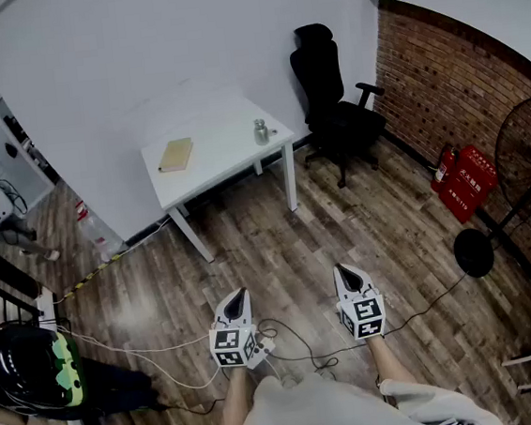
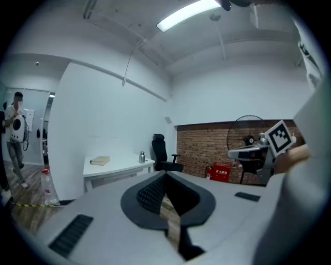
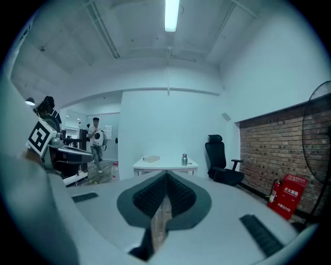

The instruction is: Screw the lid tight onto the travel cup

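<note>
A small metal travel cup stands on the right part of a white table against the far wall. The cup shows small and distant in the left gripper view, and the cup likewise in the right gripper view. My left gripper and right gripper are held side by side low over the wooden floor, well short of the table. Both are shut with nothing between their jaws. Whether the lid sits on the cup cannot be told from this distance.
A tan book lies on the table's left part. A black office chair stands right of the table by a brick wall. A red box, a standing fan and floor cables lie right and ahead. A person stands far left.
</note>
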`<move>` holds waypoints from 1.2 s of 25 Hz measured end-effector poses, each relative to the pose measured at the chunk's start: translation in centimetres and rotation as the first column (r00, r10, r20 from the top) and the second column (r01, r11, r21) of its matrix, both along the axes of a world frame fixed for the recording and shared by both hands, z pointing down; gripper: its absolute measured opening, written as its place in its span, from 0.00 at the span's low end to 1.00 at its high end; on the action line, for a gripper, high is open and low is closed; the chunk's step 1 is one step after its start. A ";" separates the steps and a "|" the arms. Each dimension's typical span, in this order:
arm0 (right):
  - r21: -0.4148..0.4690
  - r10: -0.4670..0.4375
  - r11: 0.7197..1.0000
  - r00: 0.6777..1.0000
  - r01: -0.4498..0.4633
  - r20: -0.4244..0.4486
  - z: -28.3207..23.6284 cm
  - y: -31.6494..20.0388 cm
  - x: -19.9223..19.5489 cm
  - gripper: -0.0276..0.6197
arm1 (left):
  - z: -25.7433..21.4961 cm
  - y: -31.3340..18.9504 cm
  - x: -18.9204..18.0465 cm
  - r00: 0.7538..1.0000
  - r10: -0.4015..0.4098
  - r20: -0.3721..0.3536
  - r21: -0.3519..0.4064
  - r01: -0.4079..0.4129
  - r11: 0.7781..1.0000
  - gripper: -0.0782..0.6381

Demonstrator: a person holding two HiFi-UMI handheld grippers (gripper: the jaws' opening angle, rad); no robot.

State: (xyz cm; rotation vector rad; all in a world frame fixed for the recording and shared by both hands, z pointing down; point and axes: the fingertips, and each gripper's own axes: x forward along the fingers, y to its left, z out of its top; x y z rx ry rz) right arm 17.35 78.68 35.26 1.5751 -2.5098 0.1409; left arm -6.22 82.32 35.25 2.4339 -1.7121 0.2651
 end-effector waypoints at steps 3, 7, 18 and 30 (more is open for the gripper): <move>0.001 -0.003 1.000 1.000 0.003 -0.001 0.2 -0.4 0.7 0.04 | 0.1 -0.5 0.8 1.000 -0.001 0.004 0.001 0.001 1.000 0.12; 0.009 -0.016 1.000 1.000 0.016 0.003 0.3 -0.9 2.2 0.04 | 0.1 -0.9 2.4 1.000 -0.012 0.013 0.001 0.012 1.000 0.12; 0.011 -0.055 0.998 0.998 0.055 0.011 0.9 -1.3 6.0 0.04 | 0.2 -1.3 6.7 0.999 -0.036 0.033 0.005 0.036 0.999 0.12; -0.010 -0.074 0.997 0.997 0.074 0.013 2.3 -5.7 4.9 0.04 | 1.5 -5.7 6.8 0.999 -0.022 0.037 -0.014 0.023 1.000 0.12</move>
